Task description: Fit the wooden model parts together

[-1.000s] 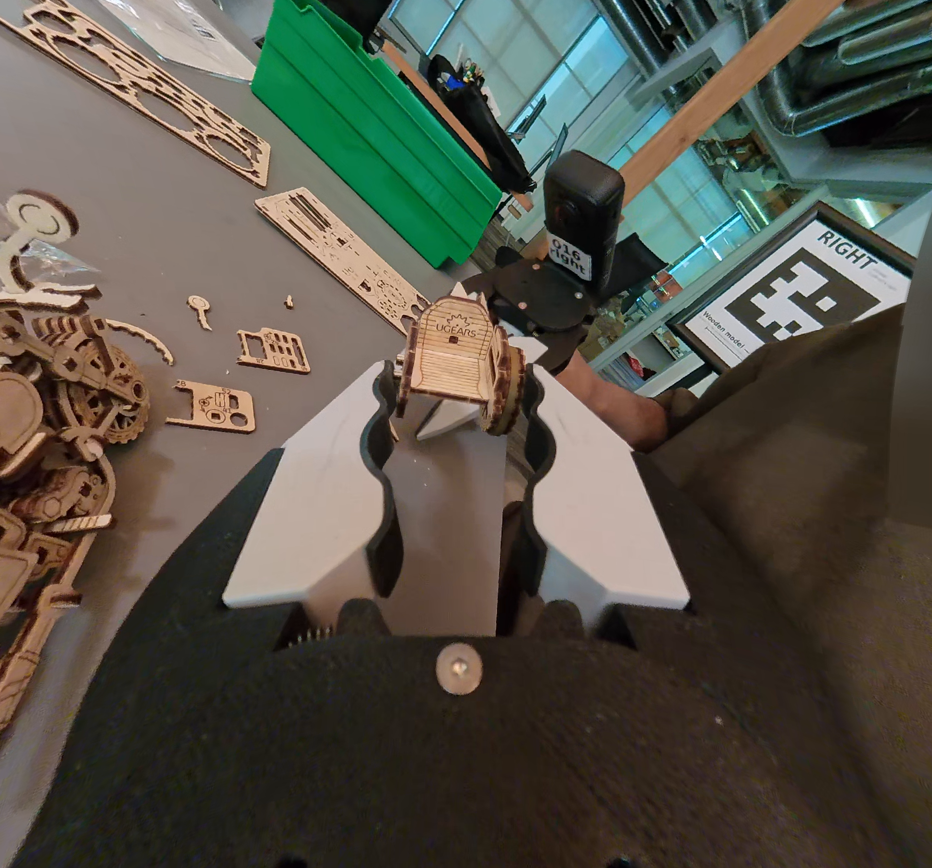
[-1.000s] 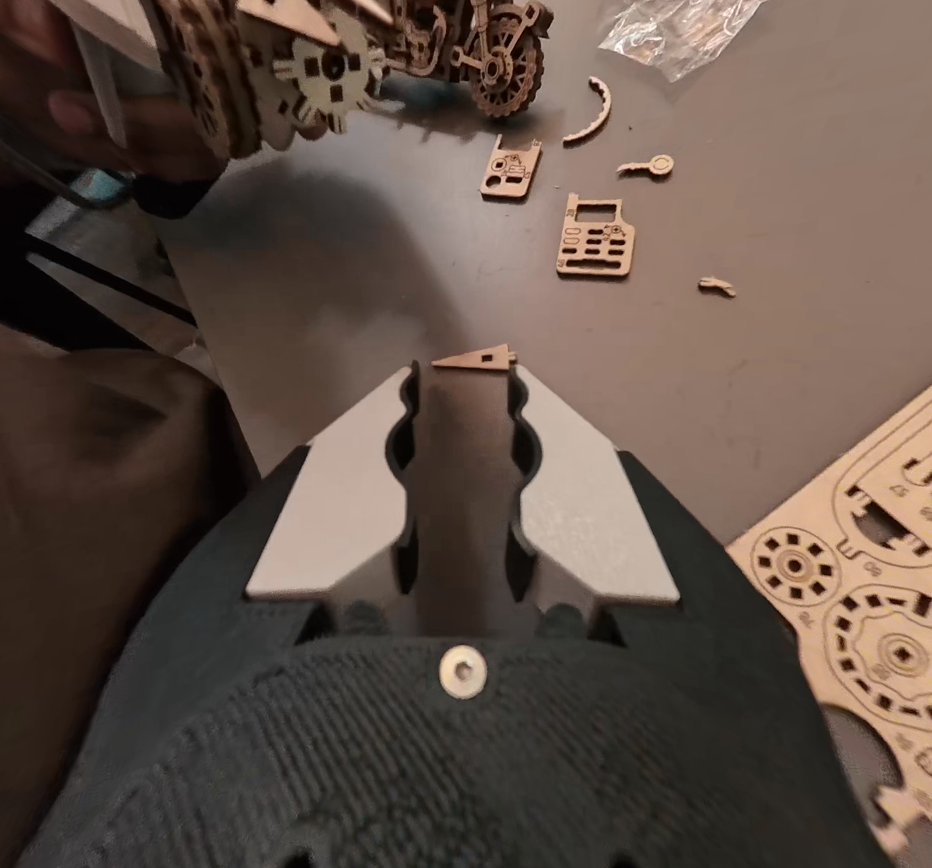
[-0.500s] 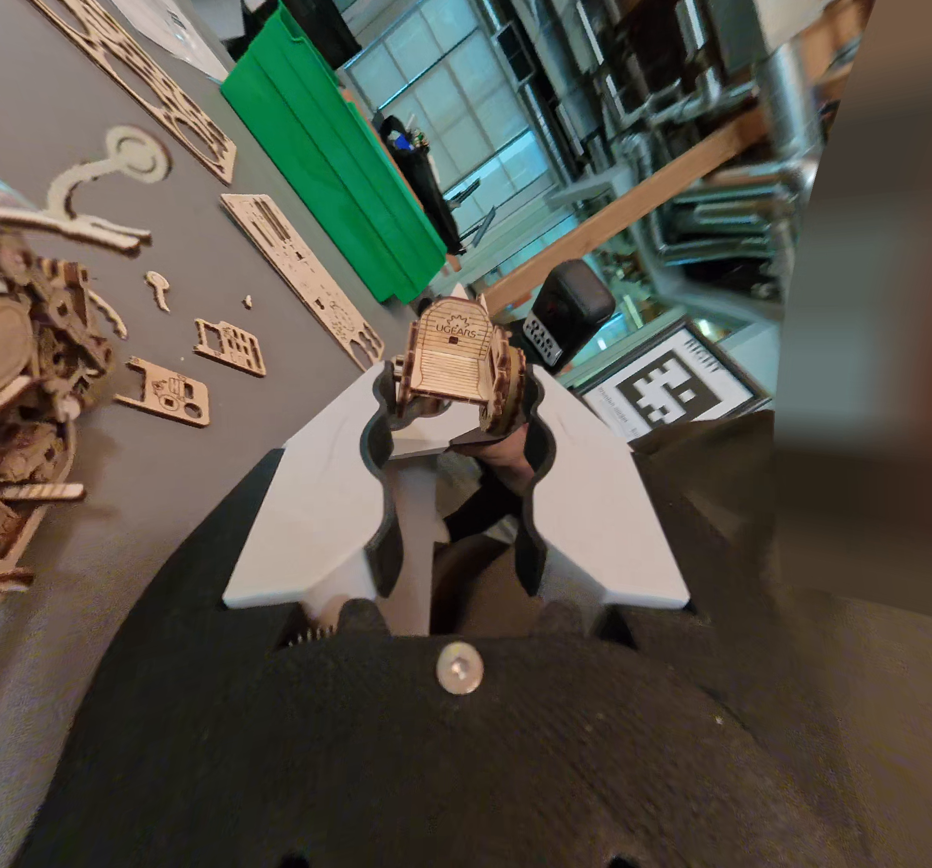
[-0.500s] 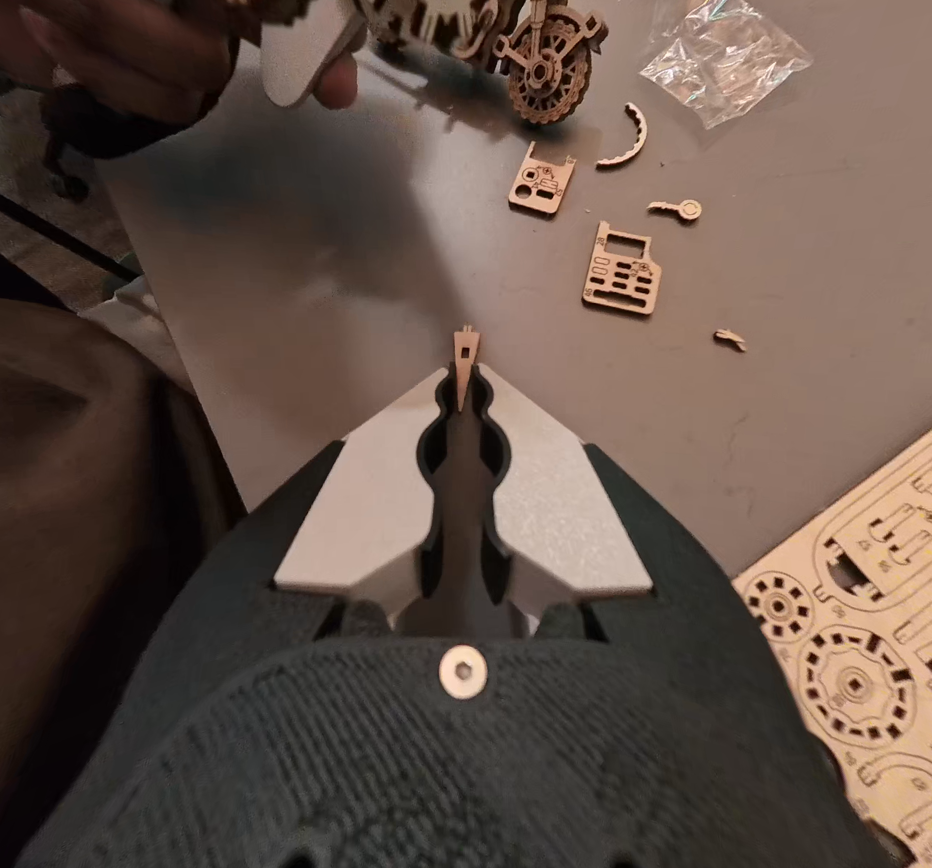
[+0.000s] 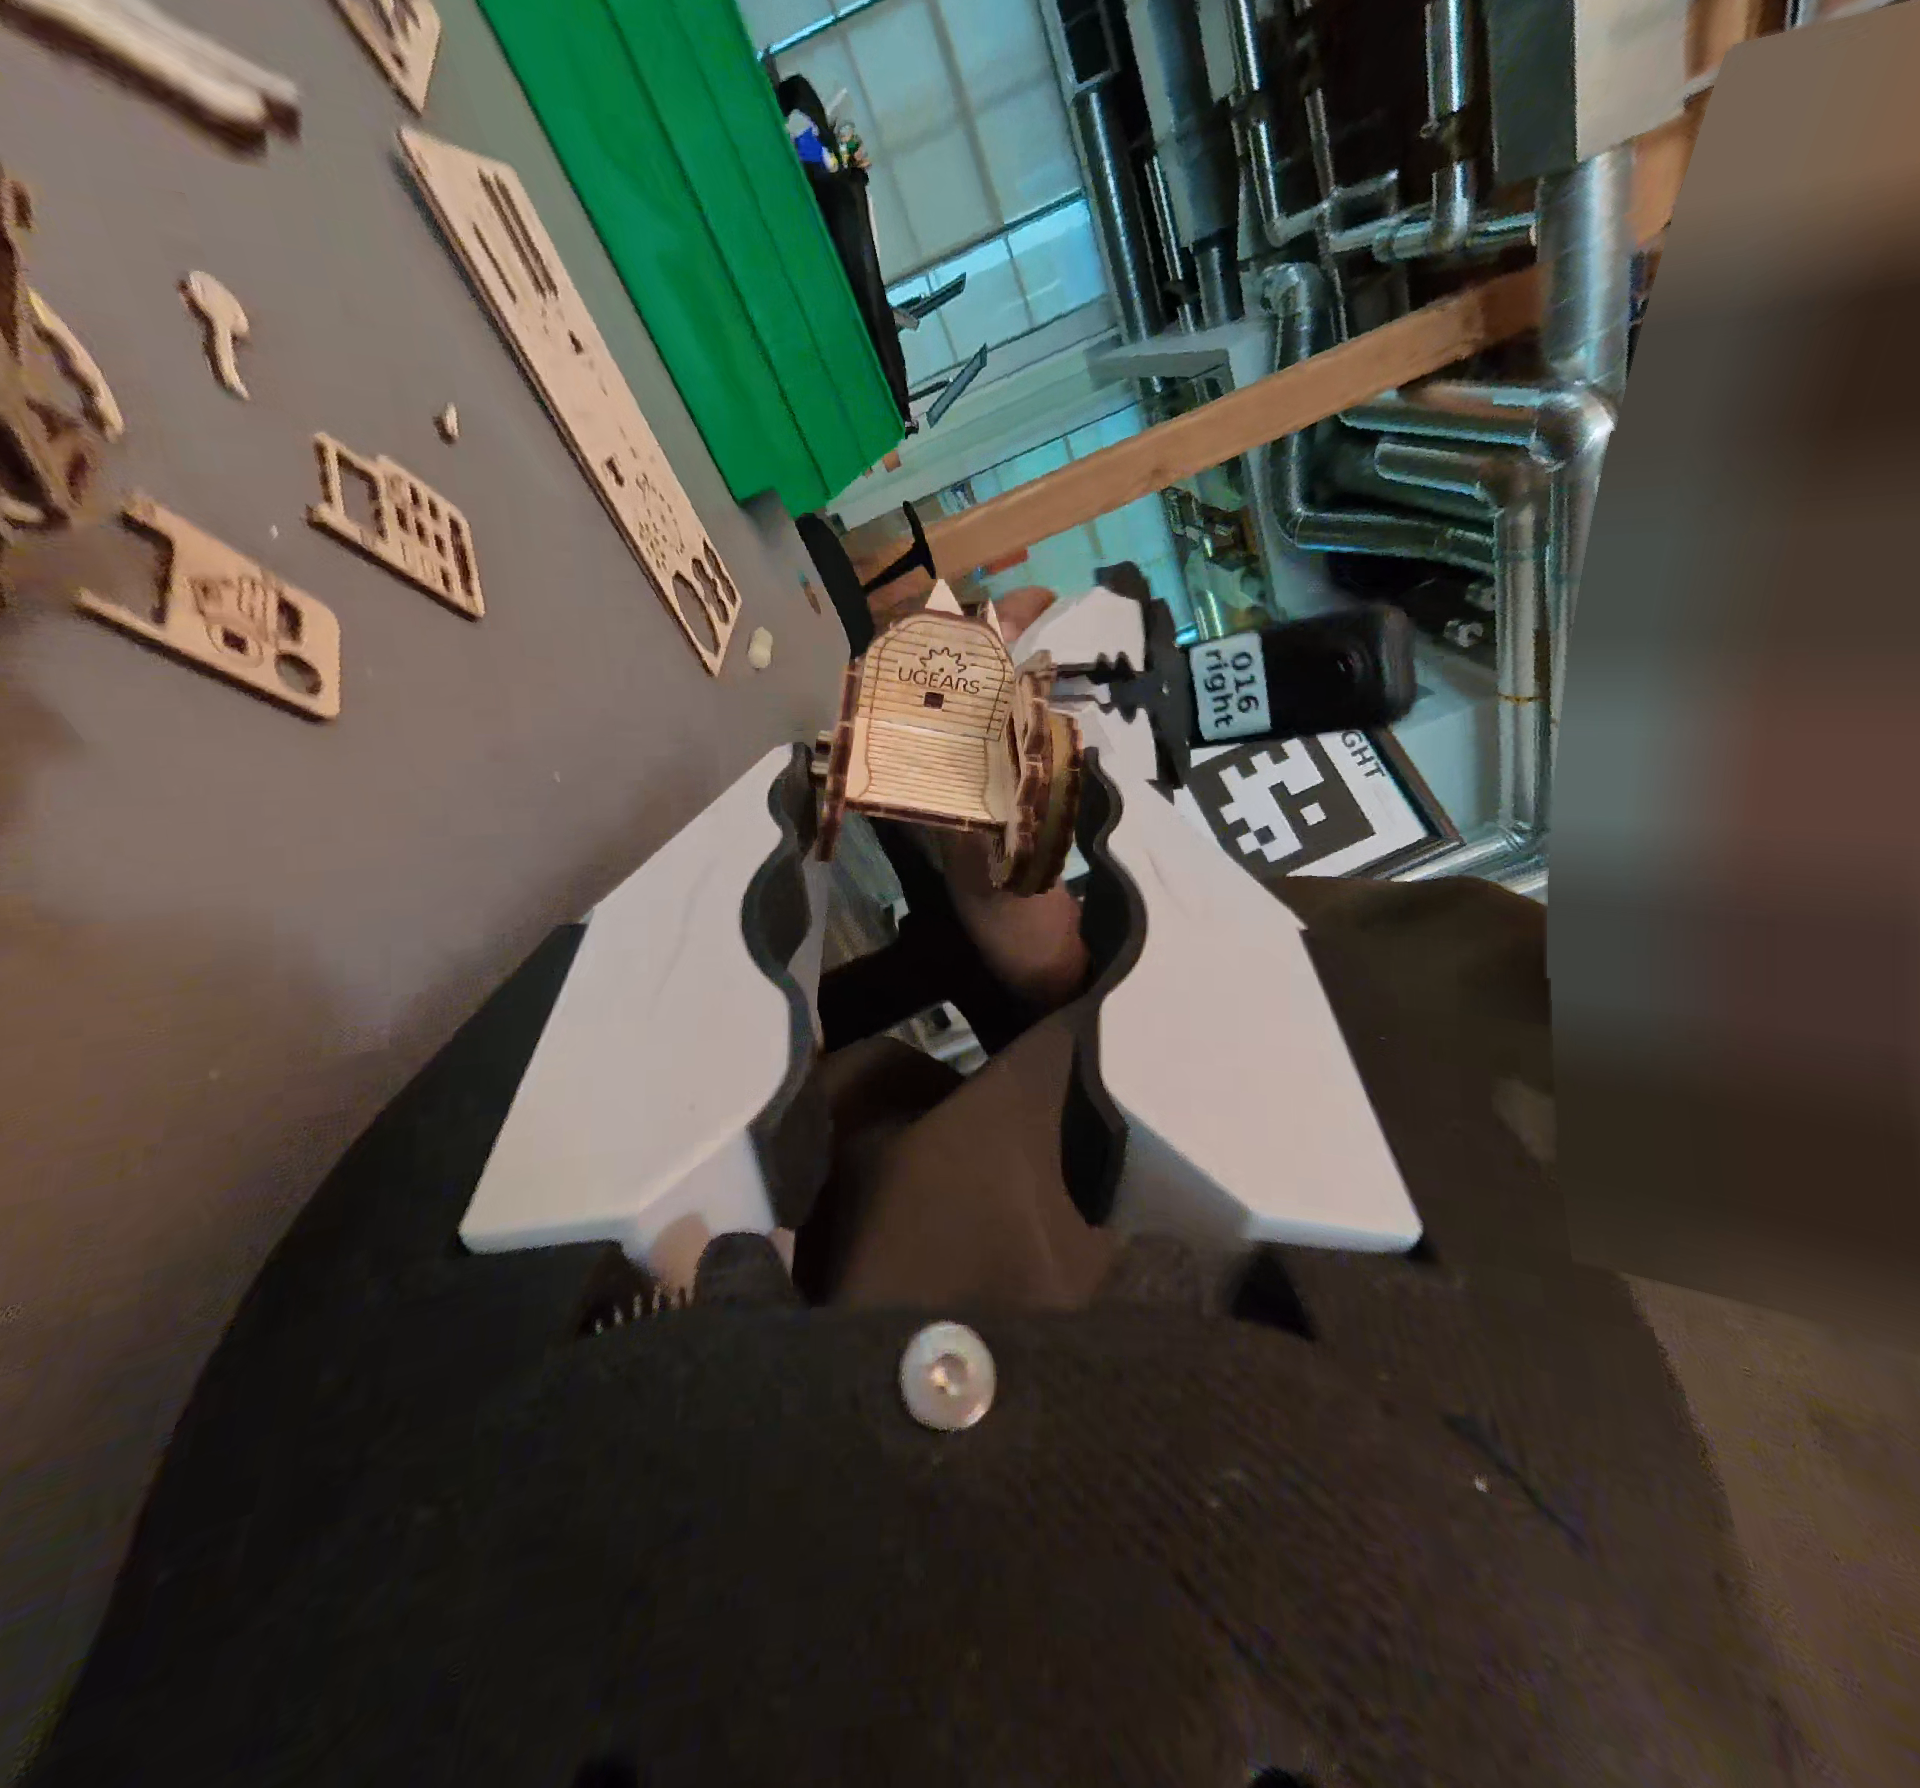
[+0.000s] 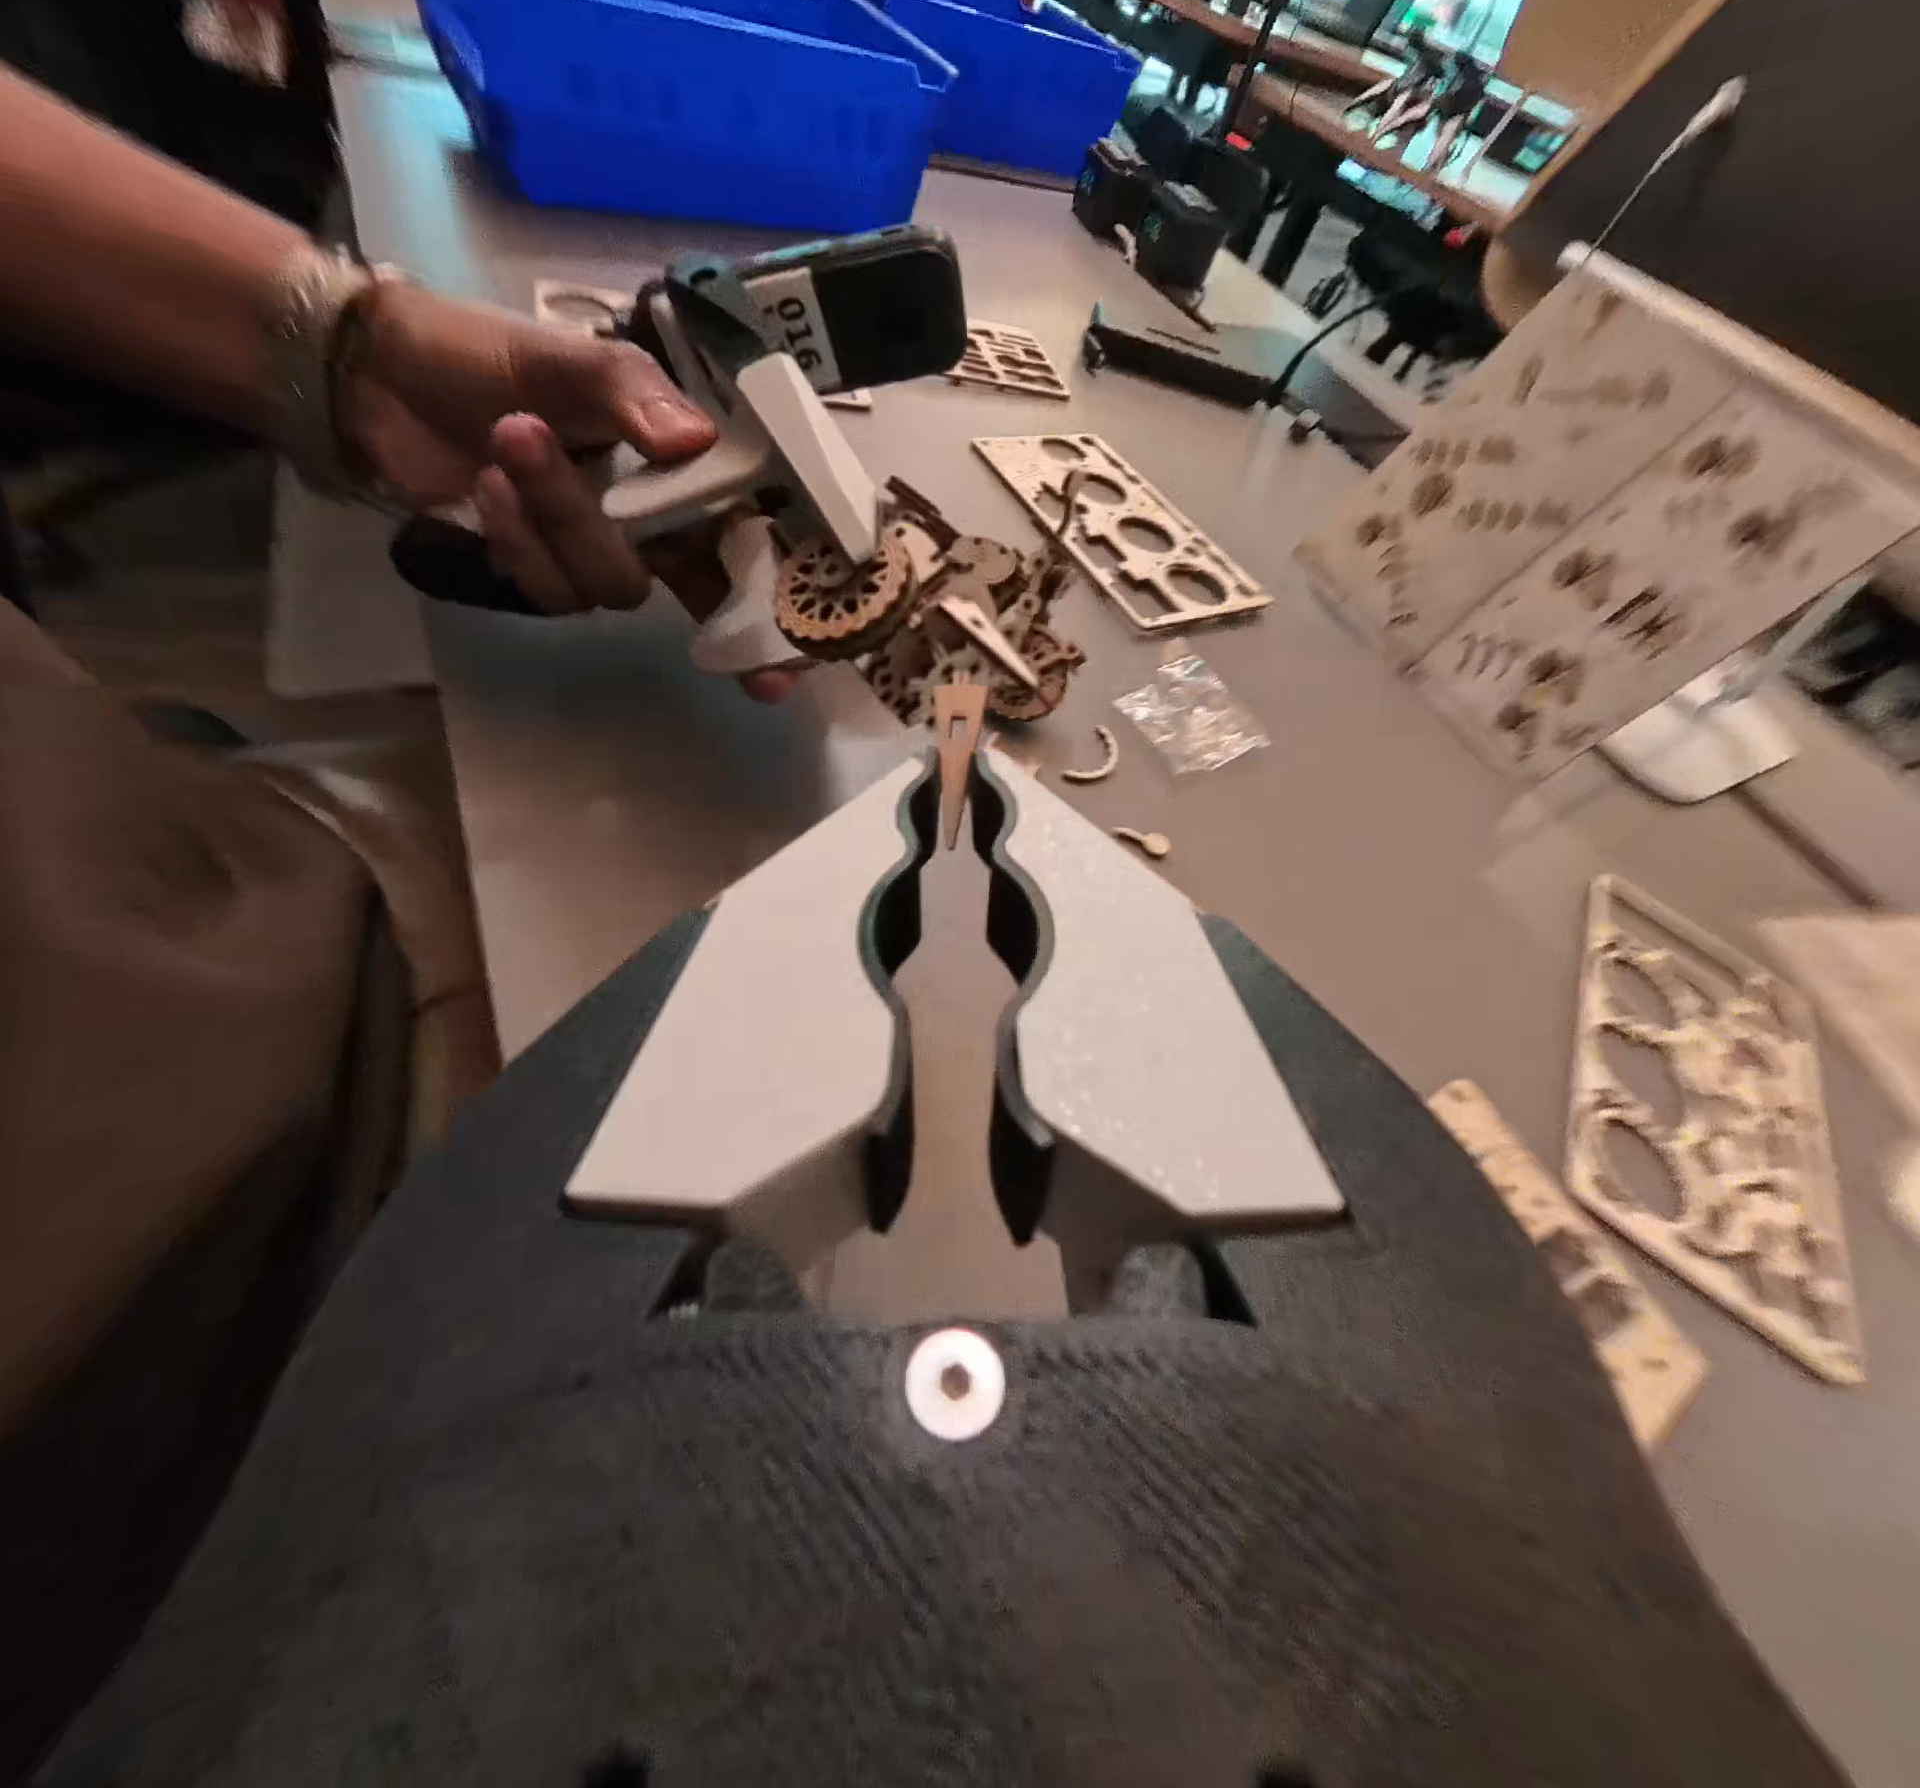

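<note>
My left gripper (image 5: 945,793) is shut on a small wooden sub-assembly (image 5: 925,741), a slatted seat-like part with a spoked wheel on one side, held in the air. In the right wrist view, a hand holds that left gripper (image 6: 821,543) above the table, and the assembly's wheel (image 6: 842,590) faces me. My right gripper (image 6: 954,788) is shut on a thin pointed wooden piece (image 6: 958,736), edge-on and tip down between the pads. The piece sits just short of the held assembly. The right gripper's white fingers (image 5: 1081,637) show beyond the assembly in the left wrist view.
A wooden motorcycle model (image 6: 1013,642) stands on the grey table (image 6: 1351,855) behind the held assembly. Cut-out plywood sheets (image 6: 1122,533) (image 6: 1714,1115) (image 5: 571,388), loose small parts (image 5: 218,606), a plastic bag (image 6: 1190,715), an instruction booklet on a stand (image 6: 1610,543), blue bins (image 6: 675,107) and a green bin (image 5: 665,180) surround the work area. Left tips to right tips: about 5 cm.
My right gripper closed on the pointed piece, turning it from flat across the tips to edge-on, then tilted up toward the left gripper. The left gripper rolled and lifted, still holding its assembly.
</note>
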`<state>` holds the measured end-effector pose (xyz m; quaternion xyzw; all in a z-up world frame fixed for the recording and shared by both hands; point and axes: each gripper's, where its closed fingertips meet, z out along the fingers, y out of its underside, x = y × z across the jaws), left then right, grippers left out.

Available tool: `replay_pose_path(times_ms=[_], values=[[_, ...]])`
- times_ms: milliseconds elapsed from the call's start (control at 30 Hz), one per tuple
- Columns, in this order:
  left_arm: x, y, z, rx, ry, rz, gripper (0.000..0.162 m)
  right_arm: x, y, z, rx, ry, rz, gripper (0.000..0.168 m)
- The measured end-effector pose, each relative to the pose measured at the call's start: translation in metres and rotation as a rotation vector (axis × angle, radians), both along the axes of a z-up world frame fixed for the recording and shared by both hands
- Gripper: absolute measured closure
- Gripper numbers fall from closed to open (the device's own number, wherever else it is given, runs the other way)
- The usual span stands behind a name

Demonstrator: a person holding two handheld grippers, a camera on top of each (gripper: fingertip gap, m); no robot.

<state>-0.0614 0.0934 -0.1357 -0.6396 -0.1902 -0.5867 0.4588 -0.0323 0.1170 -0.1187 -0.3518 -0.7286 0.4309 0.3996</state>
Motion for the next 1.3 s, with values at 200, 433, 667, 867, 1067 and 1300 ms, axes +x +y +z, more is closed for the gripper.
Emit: replay_pose_path(times_ms=[200,433,667,867,1067,1300], values=[[0.016,0.001,-0.007,-0.041,0.036,-0.041,0.114,-0.003,-0.003,-0.014,0.471,0.115,-0.024,0.165],[0.015,0.001,-0.012,-0.04,0.125,-0.036,0.114,-0.001,-0.016,-0.021,0.529,0.107,0.02,0.165],[0.018,0.0,-0.015,-0.035,0.214,-0.039,0.114,-0.002,-0.015,-0.027,0.572,0.083,0.017,0.165],[0.019,0.0,-0.019,-0.039,0.278,-0.039,0.114,-0.001,-0.014,-0.031,0.642,0.075,0.016,0.165],[0.019,-0.001,-0.018,-0.03,0.294,-0.037,0.114,0.0,-0.015,-0.03,0.637,0.08,0.019,0.165],[0.018,-0.002,-0.016,-0.017,0.309,-0.036,0.114,0.001,-0.014,-0.028,0.63,0.089,0.021,0.165]])
